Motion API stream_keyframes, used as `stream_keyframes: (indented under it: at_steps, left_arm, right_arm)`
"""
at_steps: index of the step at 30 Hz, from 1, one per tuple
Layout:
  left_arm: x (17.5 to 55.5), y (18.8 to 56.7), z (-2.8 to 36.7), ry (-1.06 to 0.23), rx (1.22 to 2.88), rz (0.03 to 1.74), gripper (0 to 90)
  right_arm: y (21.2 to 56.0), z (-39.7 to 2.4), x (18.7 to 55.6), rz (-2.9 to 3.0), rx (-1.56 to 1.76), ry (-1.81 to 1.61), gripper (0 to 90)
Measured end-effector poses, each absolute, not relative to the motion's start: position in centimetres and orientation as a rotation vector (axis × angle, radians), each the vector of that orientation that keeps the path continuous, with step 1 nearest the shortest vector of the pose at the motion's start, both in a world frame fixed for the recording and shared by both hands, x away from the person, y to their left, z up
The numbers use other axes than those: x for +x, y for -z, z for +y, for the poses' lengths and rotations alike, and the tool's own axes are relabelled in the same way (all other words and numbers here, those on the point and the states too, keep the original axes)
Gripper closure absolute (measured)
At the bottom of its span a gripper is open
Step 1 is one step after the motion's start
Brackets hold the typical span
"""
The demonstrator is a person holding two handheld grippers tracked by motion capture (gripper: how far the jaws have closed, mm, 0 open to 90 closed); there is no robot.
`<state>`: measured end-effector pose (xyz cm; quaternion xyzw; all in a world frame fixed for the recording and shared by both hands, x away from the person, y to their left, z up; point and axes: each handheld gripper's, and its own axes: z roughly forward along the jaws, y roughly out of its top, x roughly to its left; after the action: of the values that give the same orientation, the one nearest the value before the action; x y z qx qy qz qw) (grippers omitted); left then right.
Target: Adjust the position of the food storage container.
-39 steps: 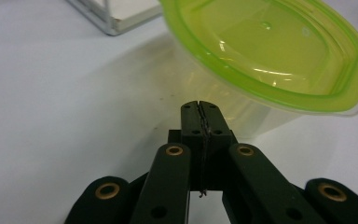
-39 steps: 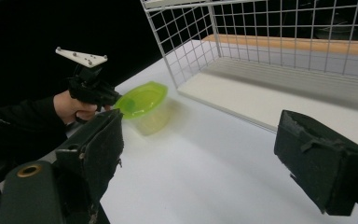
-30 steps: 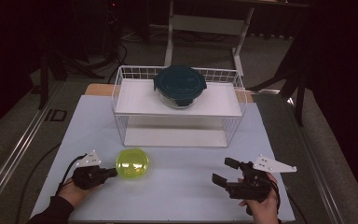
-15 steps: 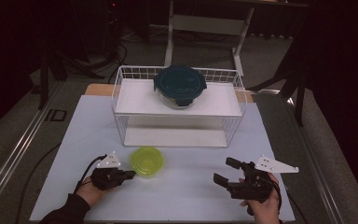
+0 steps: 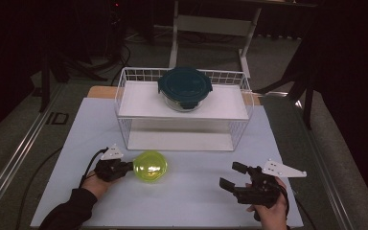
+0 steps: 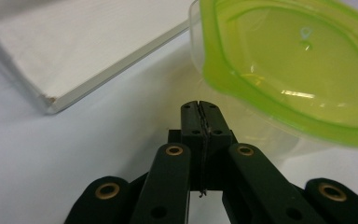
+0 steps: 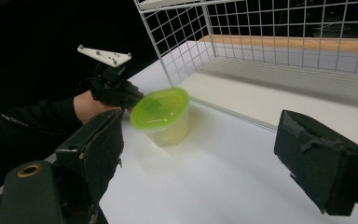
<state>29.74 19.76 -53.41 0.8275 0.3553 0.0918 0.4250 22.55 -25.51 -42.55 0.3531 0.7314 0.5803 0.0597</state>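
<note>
A clear tub with a lime-green lid [image 5: 150, 165] stands on the white table in front of the wire rack. My left gripper [image 5: 124, 167] lies level at the tub's left side with its jaws shut and nothing between them. In the left gripper view the closed tips [image 6: 199, 105] sit just under the lid's rim [image 6: 289, 70], right at the tub wall. My right gripper [image 5: 231, 175] rests near the table's front right, jaws wide open and empty. In the right gripper view [image 7: 198, 130] it faces the tub [image 7: 163, 114] and the left gripper [image 7: 130, 98] beyond it.
A white wire rack [image 5: 124, 96] stands at the back middle, with a glass bowl under a dark teal lid [image 5: 185, 86] on its upper shelf and a bare white lower board [image 5: 177, 140]. Table edges and metal rails run along both sides.
My left gripper has slid to the right across the table, and the green-lidded tub has shifted right ahead of it. The right gripper has stayed where it was.
</note>
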Motion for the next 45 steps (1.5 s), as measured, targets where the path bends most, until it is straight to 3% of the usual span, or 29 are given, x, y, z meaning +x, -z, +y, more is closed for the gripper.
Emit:
stream_keyframes:
  at_steps: [19,28,45]
  left_arm:
    - [26.8,53.1,15.0,-0.096,2.164,0.728,89.4]
    - [27.7,52.9,15.5,-0.107,2.145,0.777,89.4]
    - [28.5,53.1,10.9,-0.051,2.183,0.691,89.4]
  right_arm:
    - [42.6,-25.4,22.5,2.212,1.071,-1.761,15.2]
    - [42.5,-25.6,22.6,2.206,1.071,-1.754,15.2]
    - [42.7,-25.8,22.7,2.208,1.071,-1.734,15.2]
